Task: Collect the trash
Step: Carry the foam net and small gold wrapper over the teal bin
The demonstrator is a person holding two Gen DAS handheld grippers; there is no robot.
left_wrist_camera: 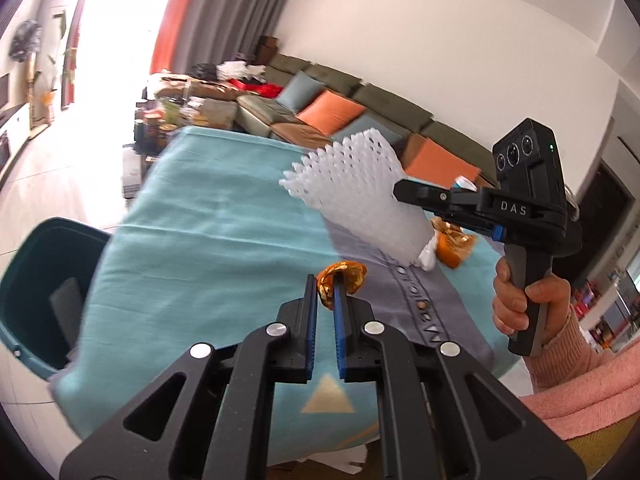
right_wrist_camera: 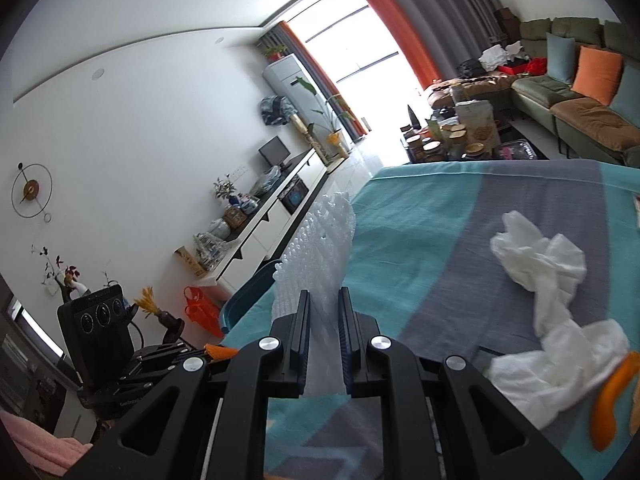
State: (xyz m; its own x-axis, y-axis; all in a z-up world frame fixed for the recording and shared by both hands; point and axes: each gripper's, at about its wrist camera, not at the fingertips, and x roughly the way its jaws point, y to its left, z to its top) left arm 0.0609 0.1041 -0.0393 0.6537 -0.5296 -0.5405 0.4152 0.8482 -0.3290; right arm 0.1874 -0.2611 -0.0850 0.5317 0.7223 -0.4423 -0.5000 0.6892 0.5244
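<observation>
Left hand-held gripper (left_wrist_camera: 325, 288): clamped on crumpled orange peel scrap (left_wrist_camera: 343, 276), above the tabletop (left_wrist_camera: 208, 216).
Right hand-held gripper (right_wrist_camera: 324, 304): clamped on white foam fruit-net sleeve (right_wrist_camera: 316, 240).
Dark teal plastic bin (left_wrist_camera: 36, 272): below tabletop's left edge; carry both clear of that edge, release over the opening.
Leftovers: crumpled white tissues (right_wrist_camera: 540, 256) remain mid-tabletop.

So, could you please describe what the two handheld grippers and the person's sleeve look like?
Both grippers, the left gripper and the right gripper, are matte black with blue ribbed finger pads and silver pivot bolts. The right one carries white "DAS" lettering, a three-lens camera block and a pistol handle. The sleeve is pink knit.
</observation>
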